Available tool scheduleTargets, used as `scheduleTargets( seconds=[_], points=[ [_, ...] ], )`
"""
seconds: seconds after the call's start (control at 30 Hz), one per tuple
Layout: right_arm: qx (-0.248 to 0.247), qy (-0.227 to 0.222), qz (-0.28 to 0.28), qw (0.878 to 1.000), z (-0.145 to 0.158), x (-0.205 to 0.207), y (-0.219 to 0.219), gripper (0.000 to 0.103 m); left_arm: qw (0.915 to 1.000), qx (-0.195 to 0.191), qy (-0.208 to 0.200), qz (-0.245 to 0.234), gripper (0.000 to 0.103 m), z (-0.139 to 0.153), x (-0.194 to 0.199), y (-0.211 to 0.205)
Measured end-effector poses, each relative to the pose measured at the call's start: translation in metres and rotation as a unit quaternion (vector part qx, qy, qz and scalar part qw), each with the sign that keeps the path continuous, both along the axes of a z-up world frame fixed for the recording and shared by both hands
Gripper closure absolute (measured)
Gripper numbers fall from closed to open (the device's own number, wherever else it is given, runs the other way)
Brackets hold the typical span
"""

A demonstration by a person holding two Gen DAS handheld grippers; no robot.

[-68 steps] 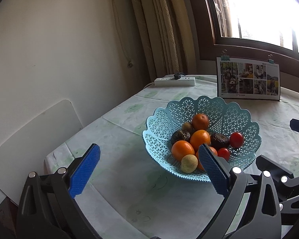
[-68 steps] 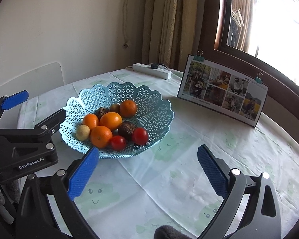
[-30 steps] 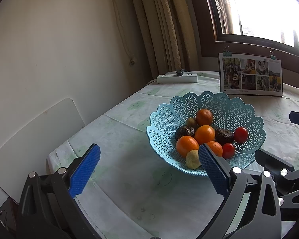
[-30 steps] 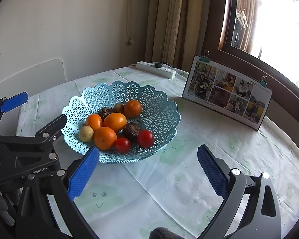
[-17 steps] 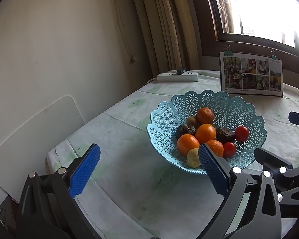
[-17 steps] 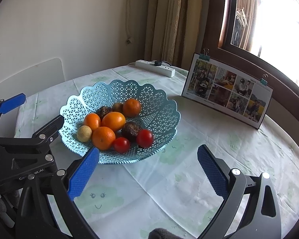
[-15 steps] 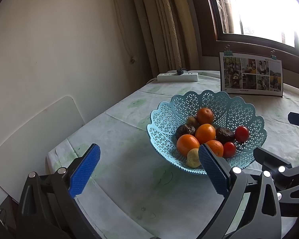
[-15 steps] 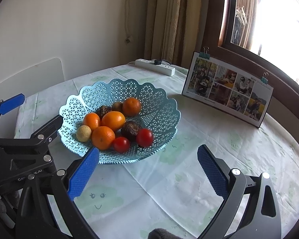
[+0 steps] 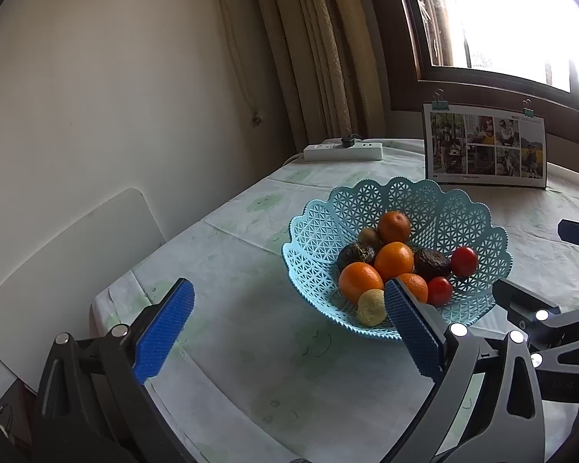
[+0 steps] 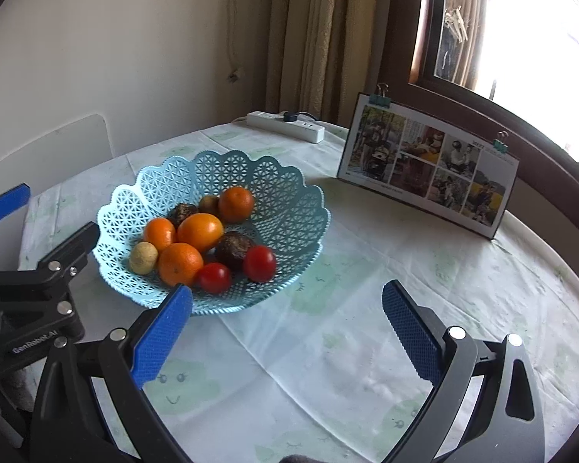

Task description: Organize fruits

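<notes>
While both tools, left tool (image 9: 285, 332) and right tool (image 10: 287, 333), gape empty, soft tomatoes (image 10: 259, 263) in the basket (image 10: 289, 208) demand gentle, centred grips.

Left hand-held gripper (image 9: 285, 324) and right hand-held gripper (image 10: 287, 322) both gape wide.

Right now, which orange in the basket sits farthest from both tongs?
The orange at the back of the basket, beside the small brown fruit; the other three oranges cluster nearer the front.
</notes>
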State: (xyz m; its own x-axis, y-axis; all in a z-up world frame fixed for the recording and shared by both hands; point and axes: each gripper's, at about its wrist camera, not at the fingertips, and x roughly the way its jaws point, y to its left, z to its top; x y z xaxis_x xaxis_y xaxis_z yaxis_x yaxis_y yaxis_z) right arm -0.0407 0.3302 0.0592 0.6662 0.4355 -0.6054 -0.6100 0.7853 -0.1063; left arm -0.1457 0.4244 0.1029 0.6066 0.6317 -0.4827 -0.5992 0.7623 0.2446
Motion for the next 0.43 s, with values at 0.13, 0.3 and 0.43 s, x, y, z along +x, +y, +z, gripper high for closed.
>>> scheduleTargets(
  seconds=[0.13,0.3,0.43],
  points=[
    [-0.004,0.006,-0.015,1.000,0.000,0.004,-0.010,0.005,1.0000,0.002,-0.001,-0.005,0.003,0.003,0.001,-0.006],
    [-0.009,0.039,-0.047,0.998,-0.003,0.012,-0.035,0.005,0.9996,0.002,-0.001,-0.029,0.003,0.007,0.007,-0.026],
    [-0.012,0.055,-0.103,0.993,-0.010,0.017,-0.078,0.005,0.9974,-0.021,0.003,-0.069,0.003,0.006,0.018,-0.047]
  ],
)
